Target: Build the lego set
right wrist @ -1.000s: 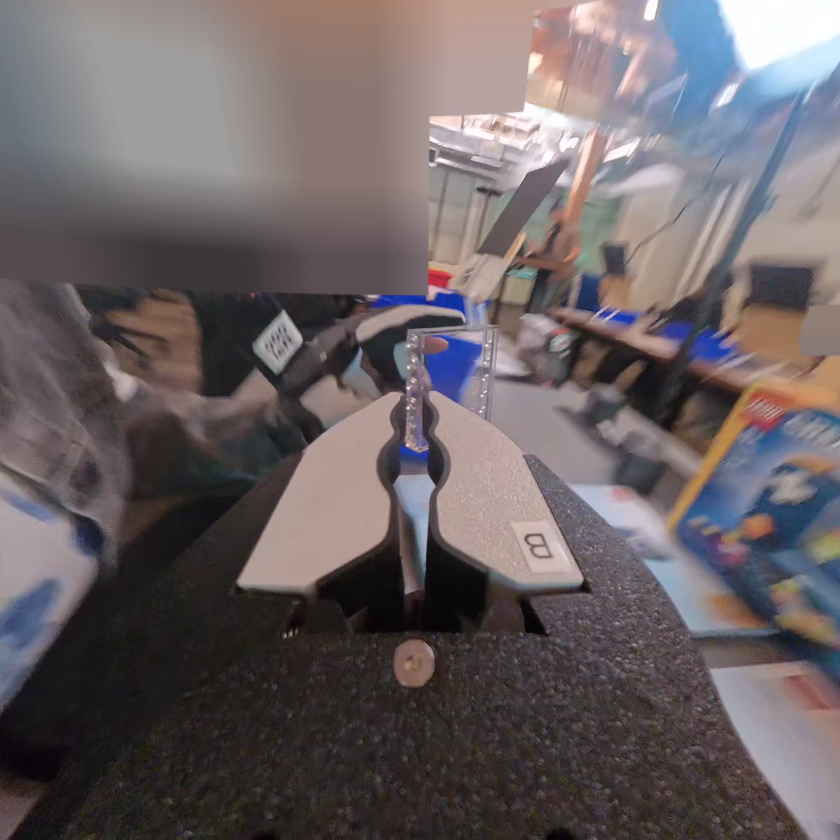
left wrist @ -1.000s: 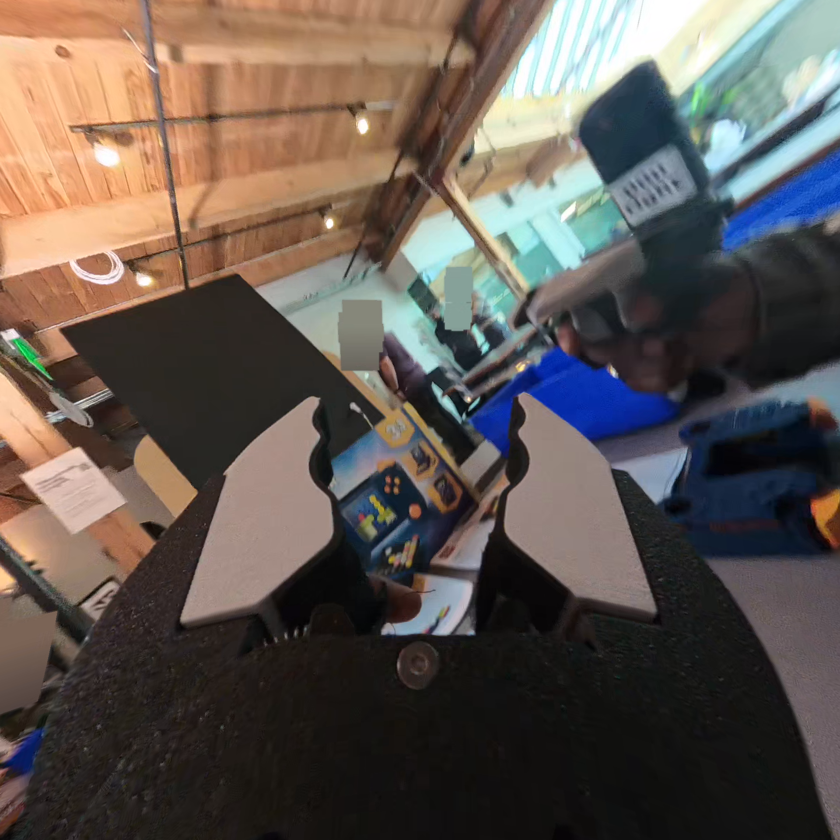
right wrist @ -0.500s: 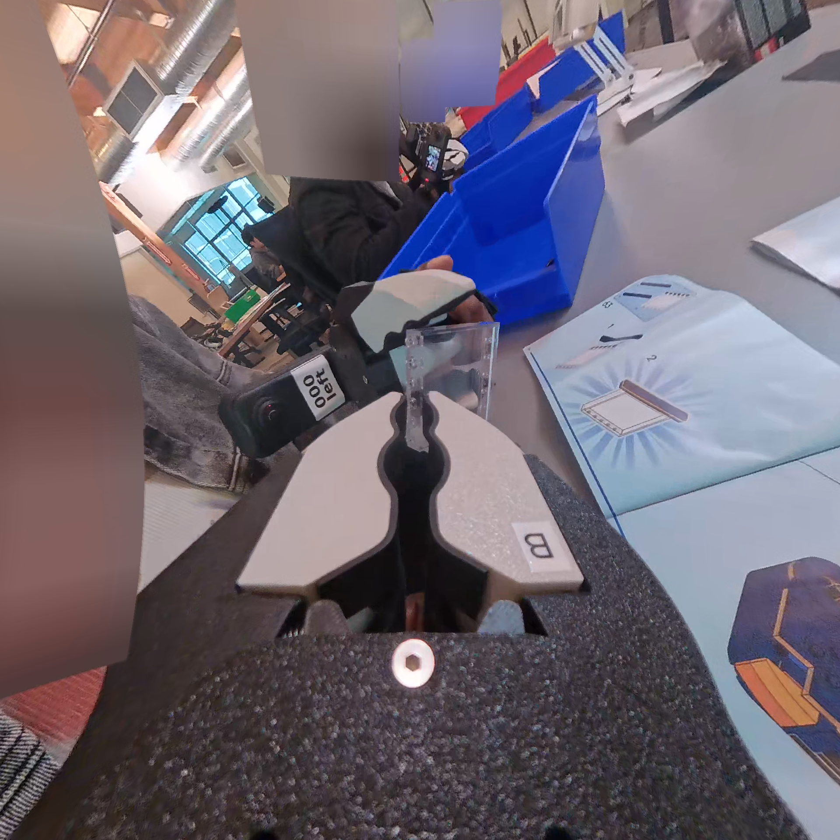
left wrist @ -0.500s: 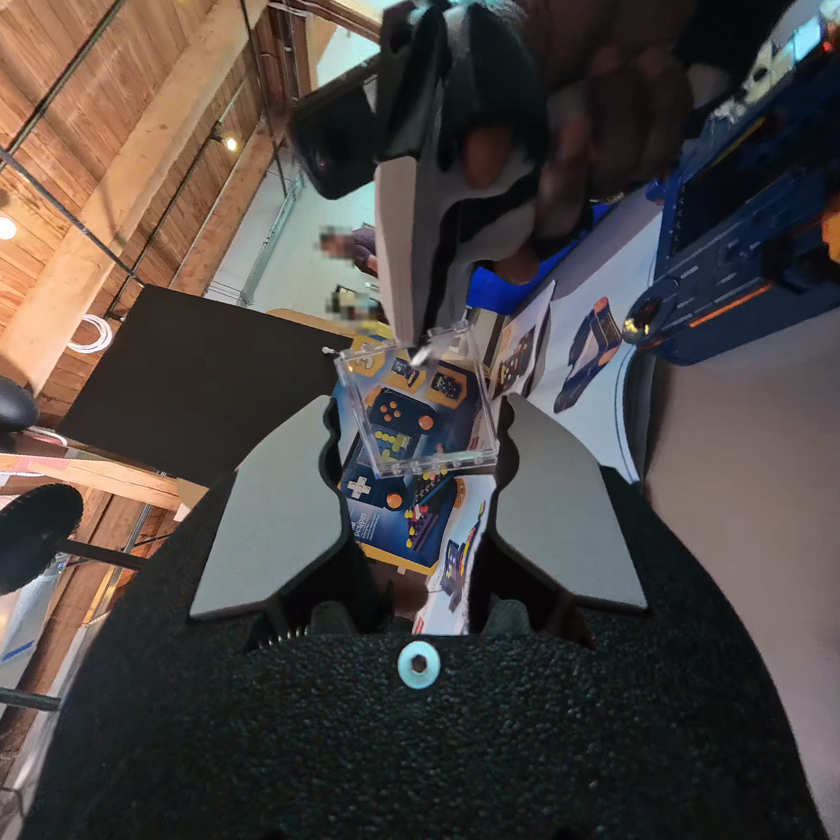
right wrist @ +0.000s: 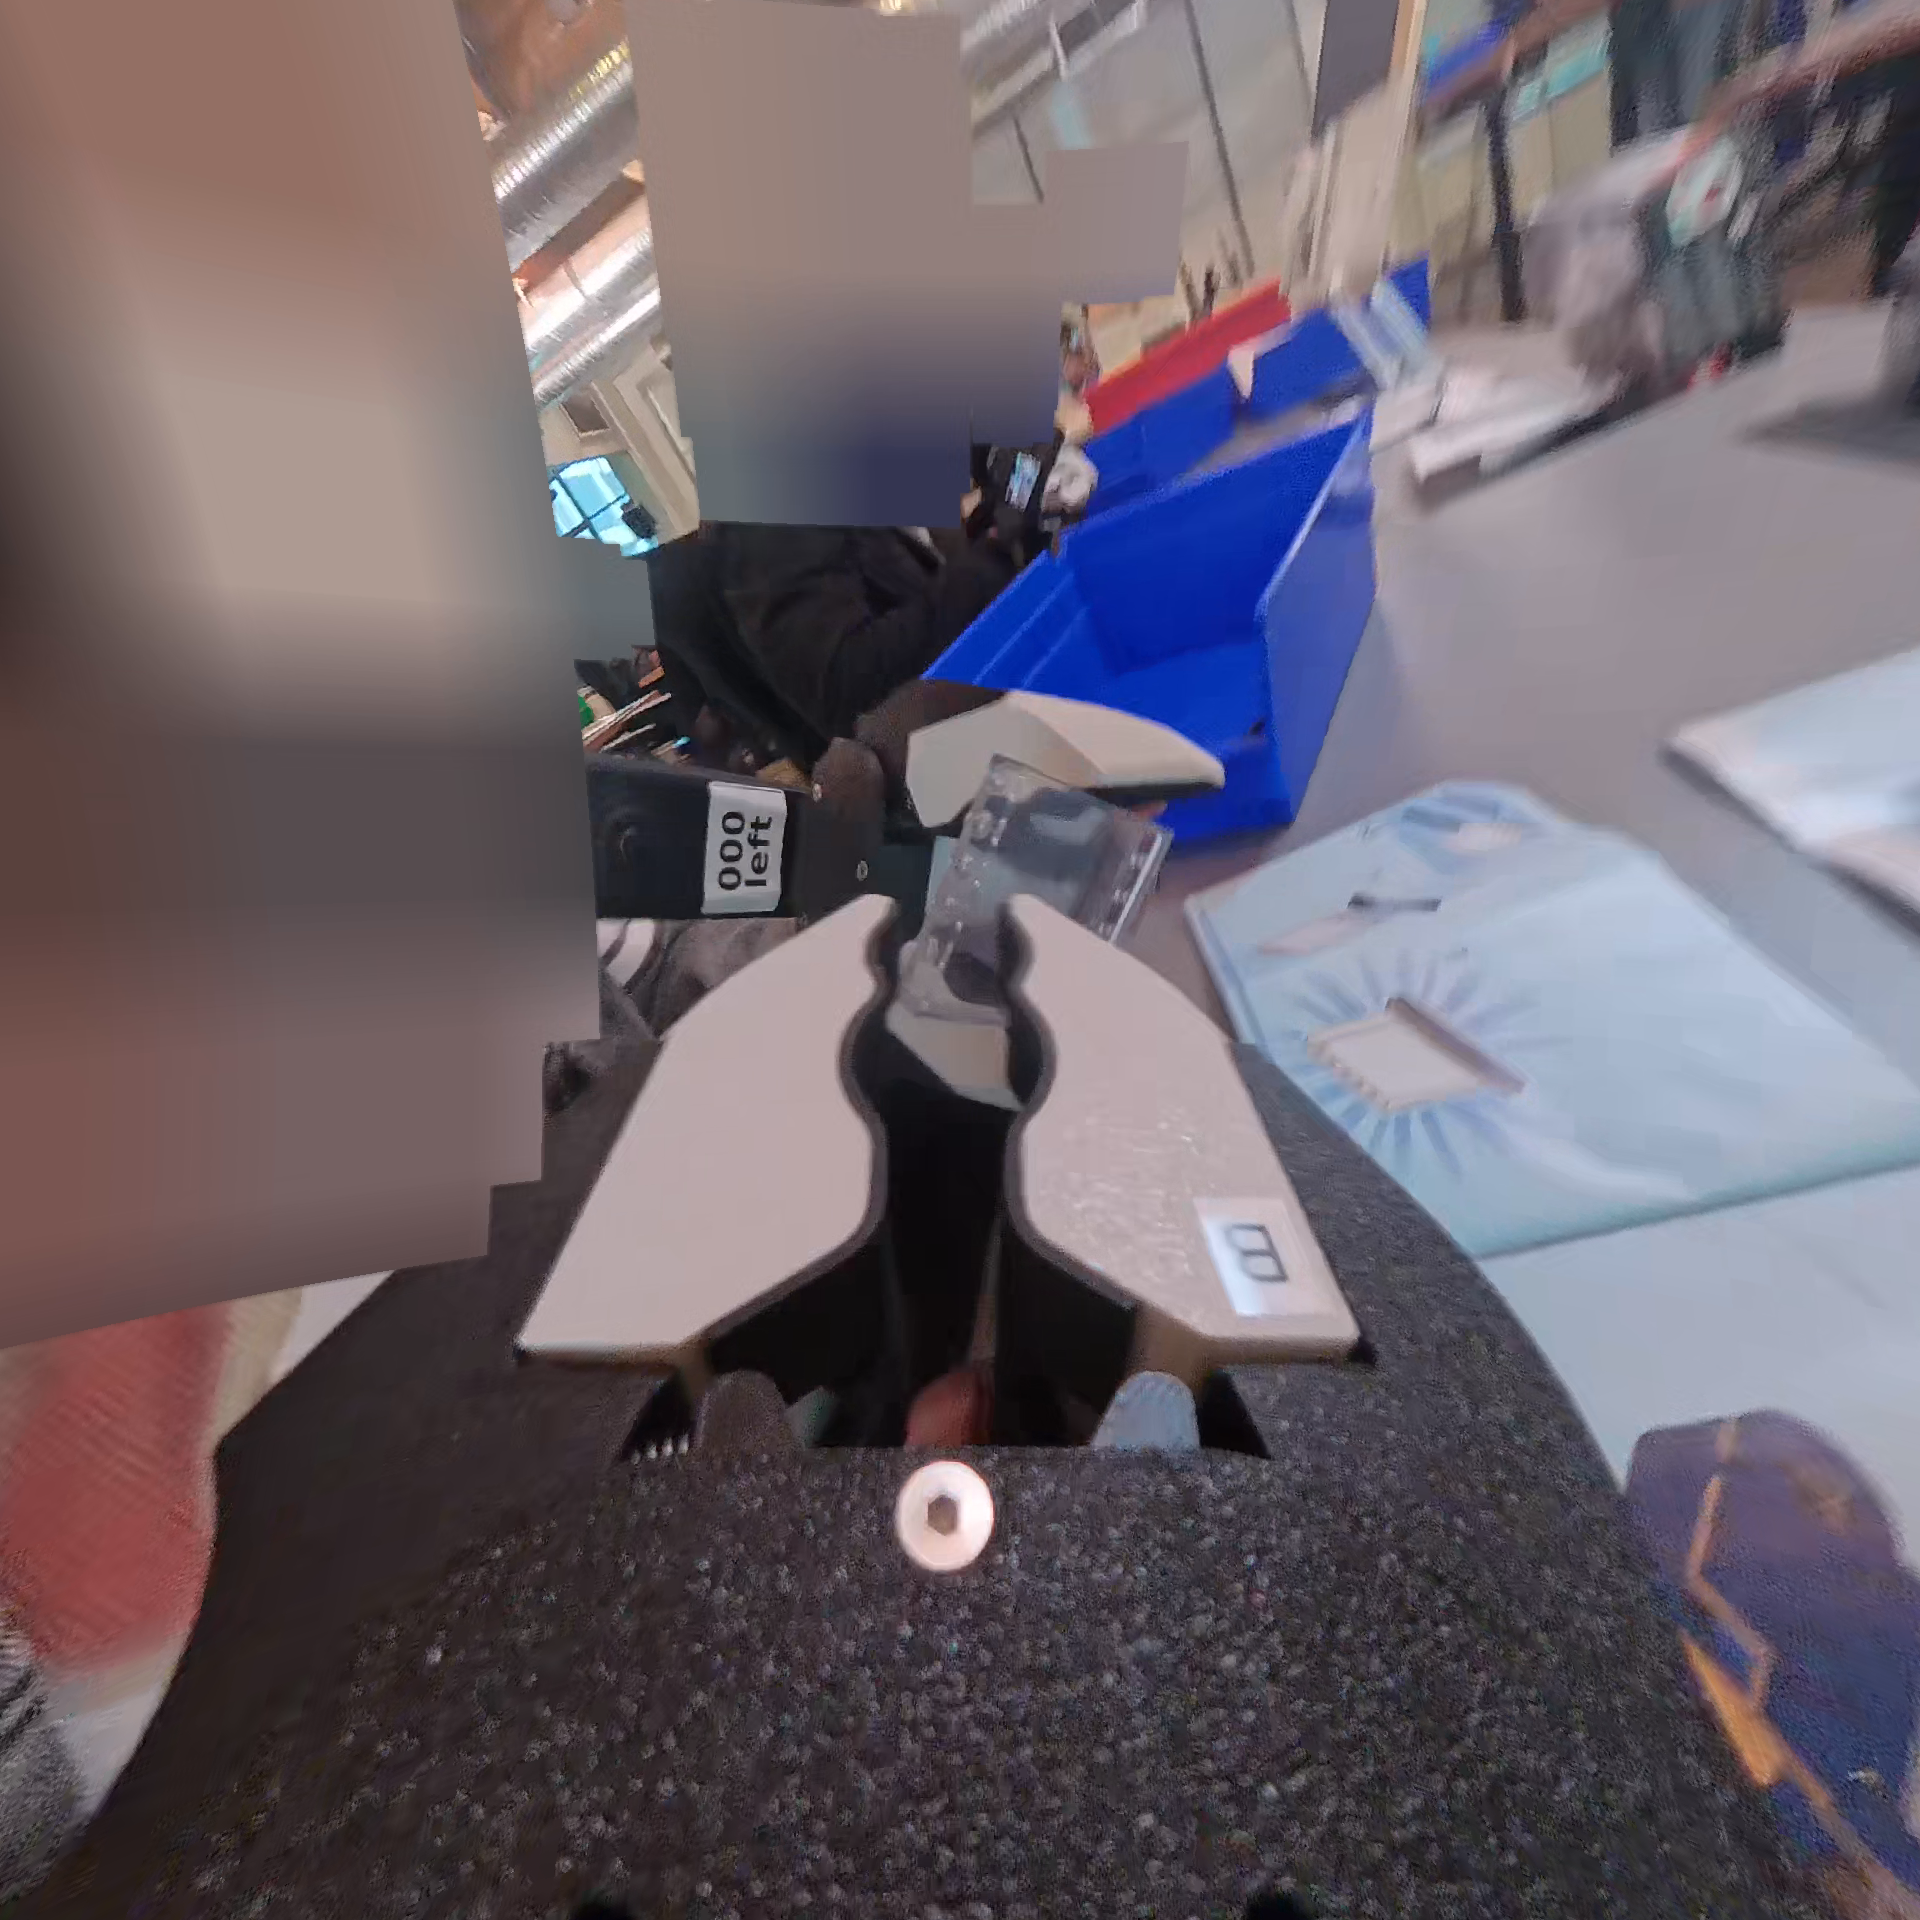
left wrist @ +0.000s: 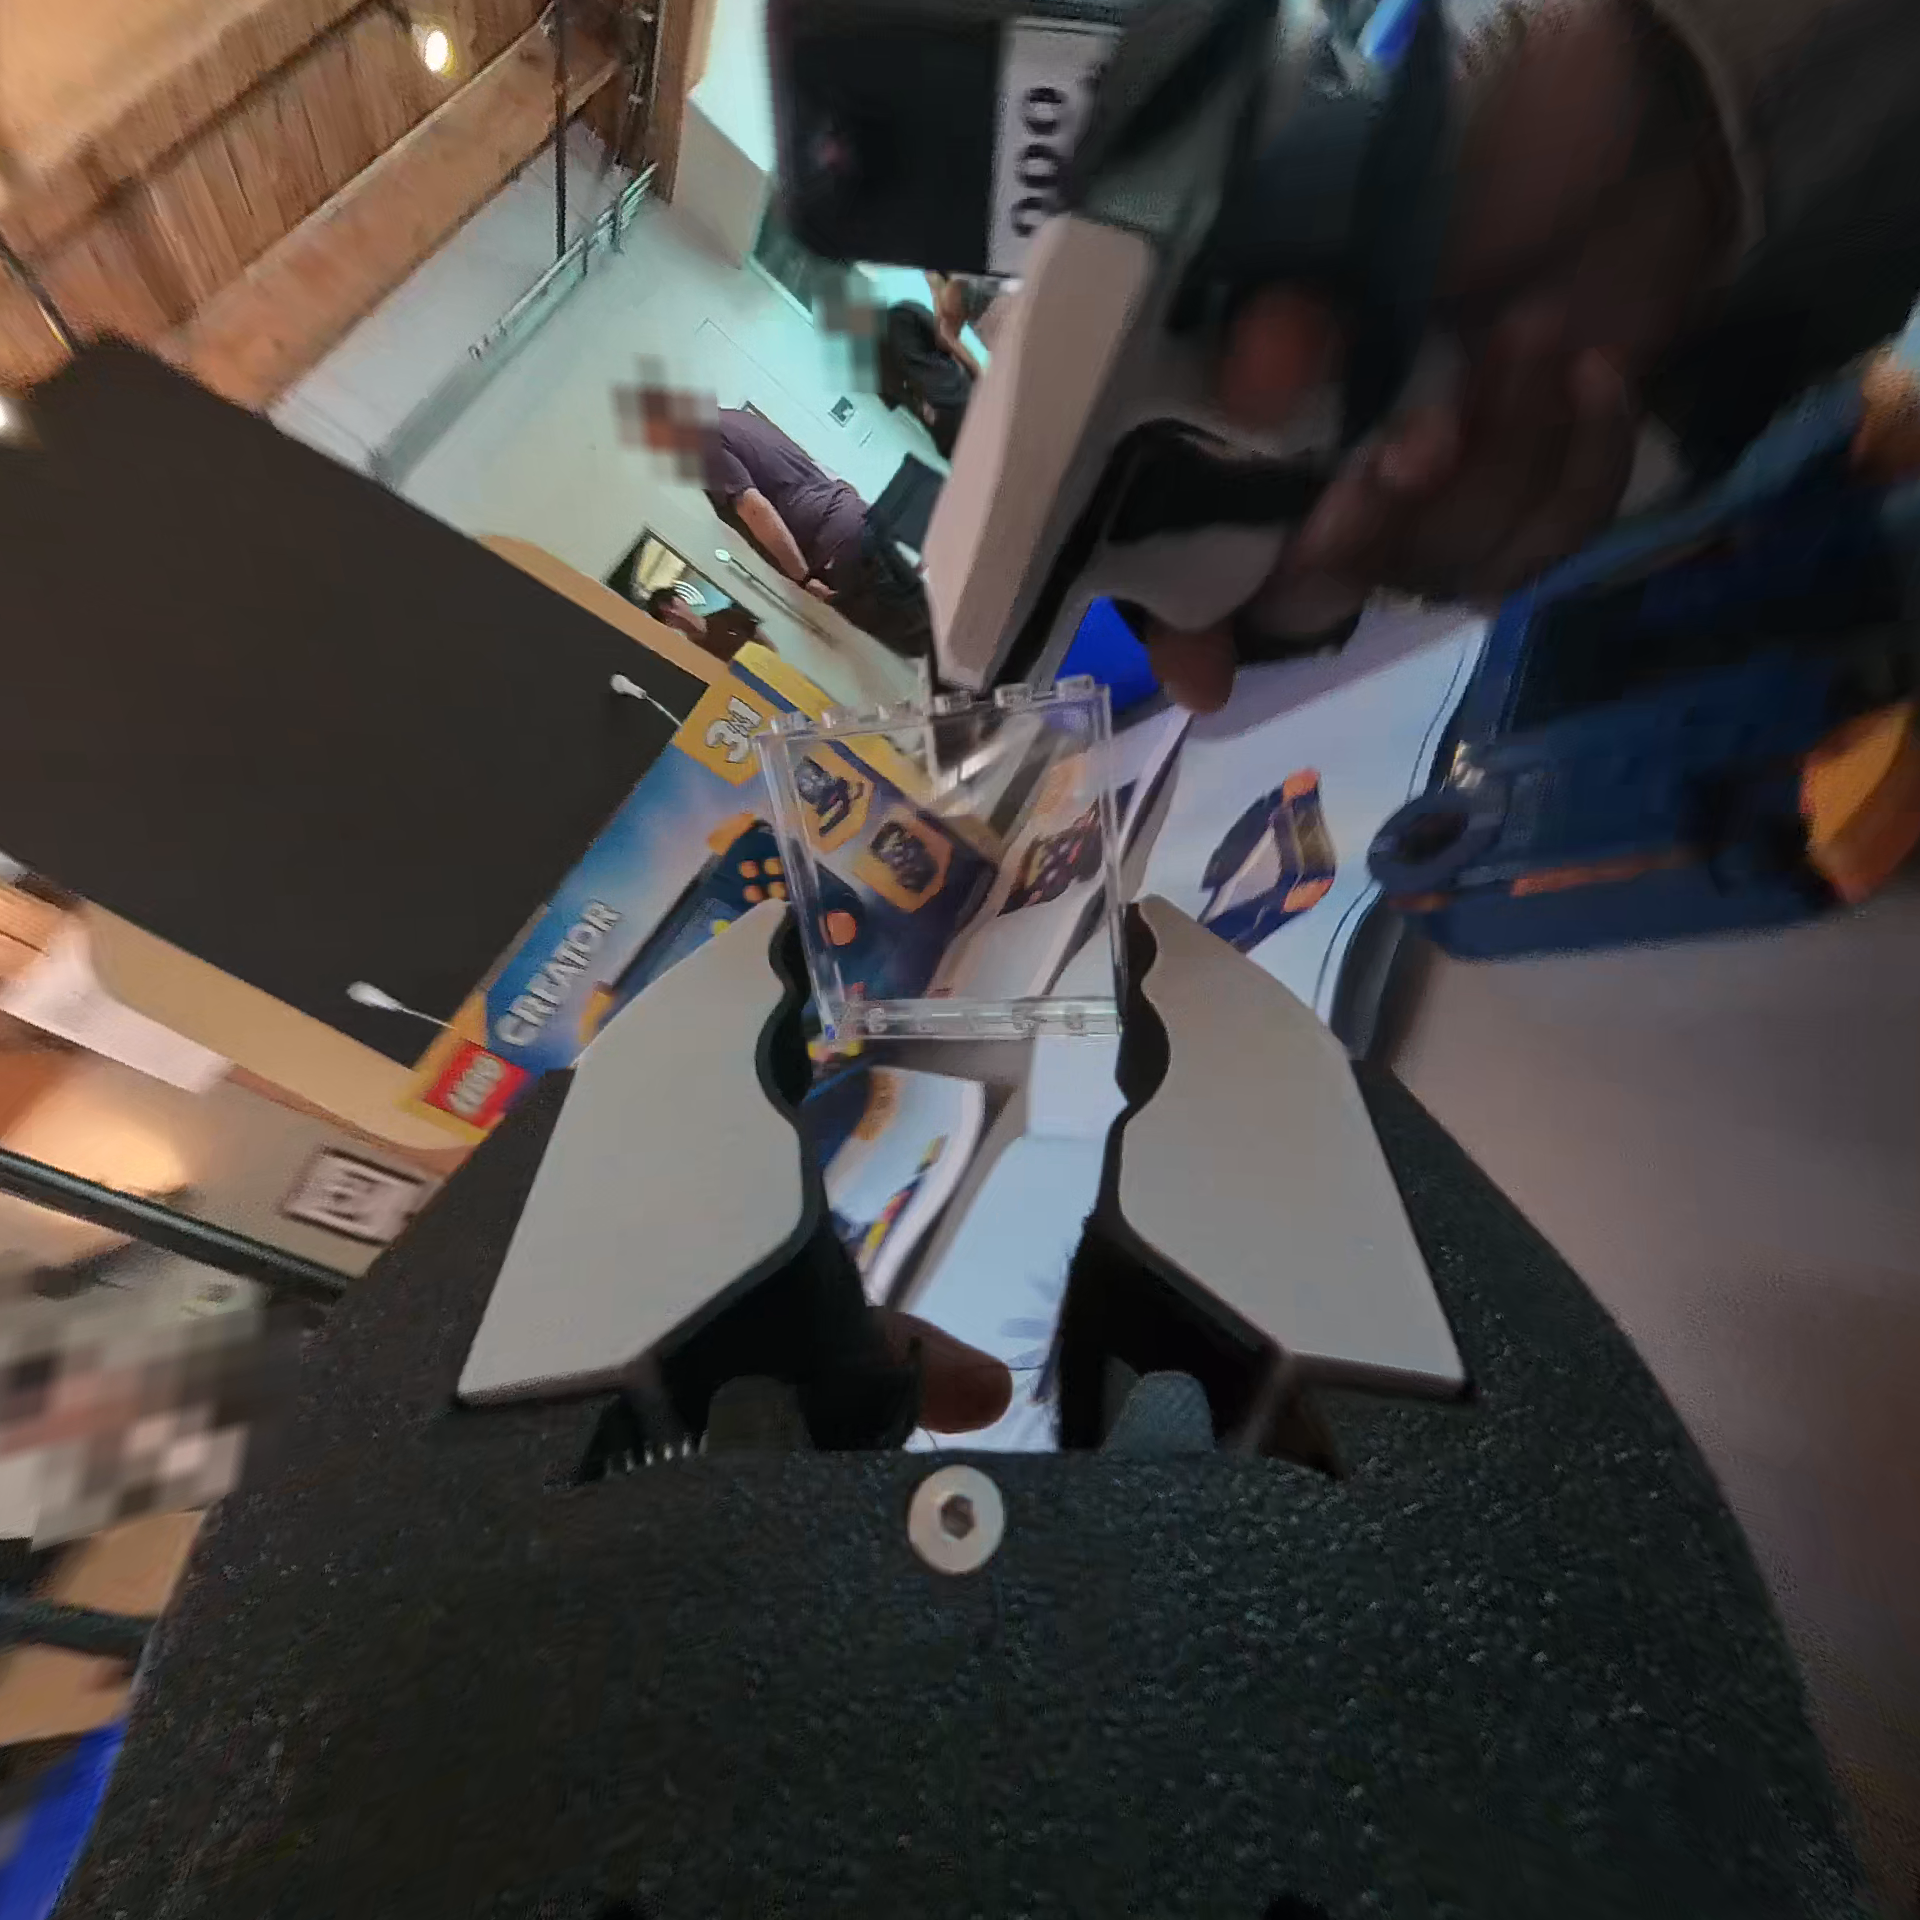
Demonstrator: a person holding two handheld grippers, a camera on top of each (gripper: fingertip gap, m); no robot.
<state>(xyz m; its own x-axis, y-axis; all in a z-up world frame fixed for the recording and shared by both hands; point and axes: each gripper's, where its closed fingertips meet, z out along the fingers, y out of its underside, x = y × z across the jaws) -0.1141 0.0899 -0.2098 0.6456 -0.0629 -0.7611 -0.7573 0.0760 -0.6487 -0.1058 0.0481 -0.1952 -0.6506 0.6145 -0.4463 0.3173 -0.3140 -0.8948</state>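
Observation:
A clear square Lego panel (left wrist: 935,862) sits between the tips of my left gripper (left wrist: 961,920), which is shut on its two side edges. My right gripper (left wrist: 961,665) hangs at the panel's top edge, held by a hand. In the right wrist view the panel (right wrist: 1049,852) is tilted. Its studded edge lies in the gap of my right gripper (right wrist: 951,935), whose jaws stand slightly apart around it. The left gripper's fingers (right wrist: 1060,743) clamp the panel from above and below.
A dark blue and orange Lego model (left wrist: 1662,790) stands on the grey table (left wrist: 1662,1195) at right. The set's box (left wrist: 644,914) stands behind. Open instruction pages (right wrist: 1558,1018) lie under the grippers. A blue bin (right wrist: 1195,623) sits farther back. People are in the background. My left and right fingertips are right by each other.
My left gripper's jaws have narrowed onto the panel's sides. My right gripper's jaws have spread a little, and the panel has tilted in its view.

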